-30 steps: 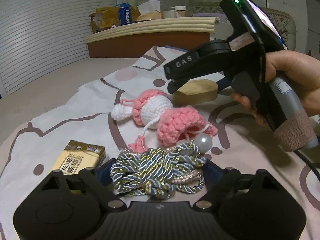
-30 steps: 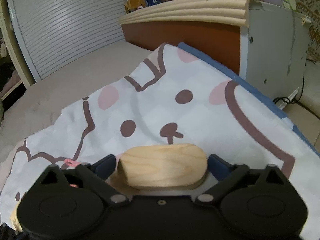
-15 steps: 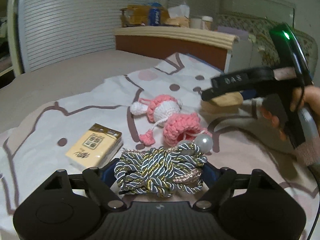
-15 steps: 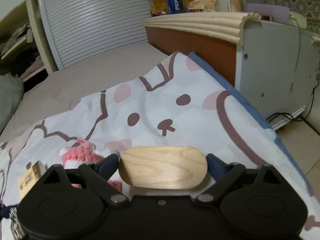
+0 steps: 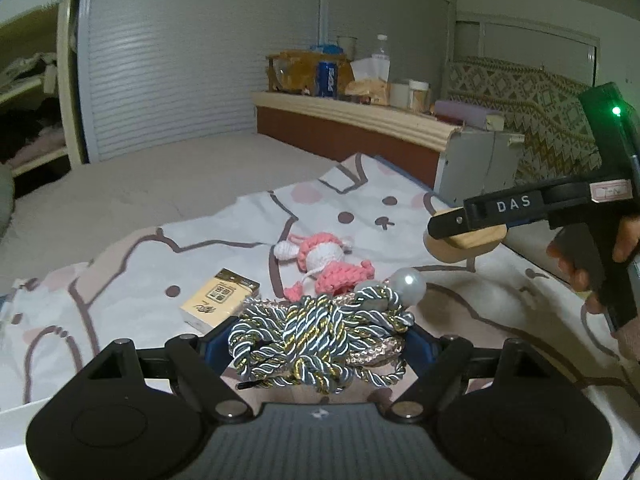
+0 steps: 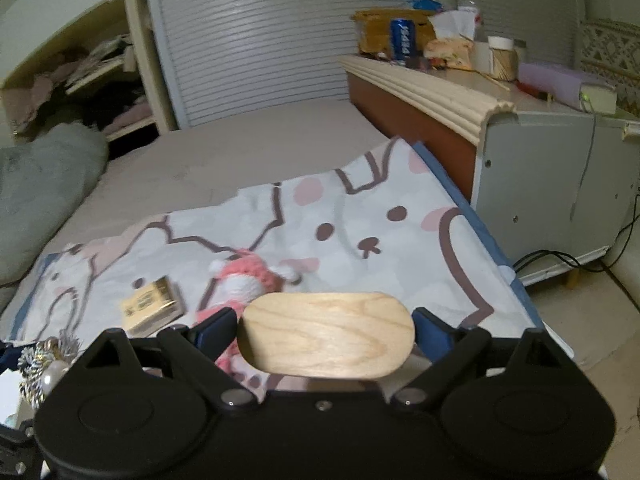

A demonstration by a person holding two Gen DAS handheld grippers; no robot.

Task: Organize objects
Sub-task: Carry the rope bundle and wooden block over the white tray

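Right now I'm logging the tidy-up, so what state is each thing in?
Left claw: shut on the rope bundle.
Rope bundle: gripped, held off the bed.
Right claw: shut on the wooden block.
Wooden block: gripped, held off the bed.
Crochet doll: lying on the blanket.
Small box: lying flat on the blanket.

the left gripper (image 5: 320, 344) tilts downward, its blue pads pressed on a knotted cord bundle (image 5: 316, 340). the right gripper (image 6: 326, 334), to its right and farther off, clamps a wooden block (image 6: 326, 334), a hand (image 5: 600, 256) curled round its handle
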